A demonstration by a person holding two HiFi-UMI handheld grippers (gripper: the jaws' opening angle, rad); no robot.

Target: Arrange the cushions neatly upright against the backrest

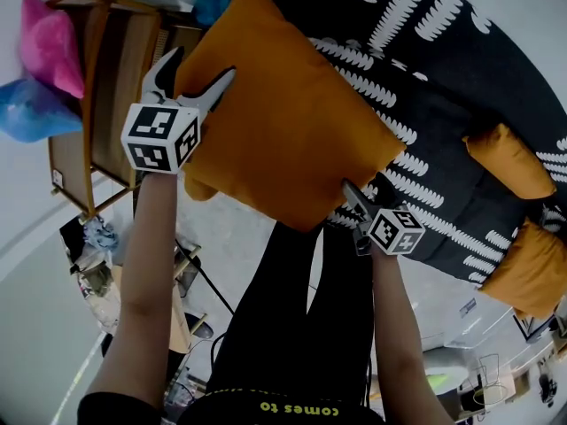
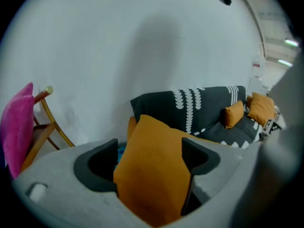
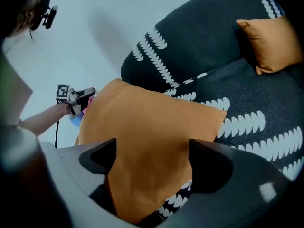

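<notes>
Right now both grippers have their fingers spread wide. The left gripper [image 2: 149,148] has a corner of the big orange cushion [image 1: 283,122] between its fingers, at the cushion's ten o'clock side. The right gripper [image 3: 153,148] has the five o'clock corner between its fingers. Neither one pinches the cloth. The cushion is square, soft and puffy, with plain smooth cloth. It sits at one end of the dark sofa [image 1: 443,122], which has white leafy stripes. At four o'clock from it sit a small orange cushion [image 1: 509,159] and a second small cushion [image 1: 532,268].
</notes>
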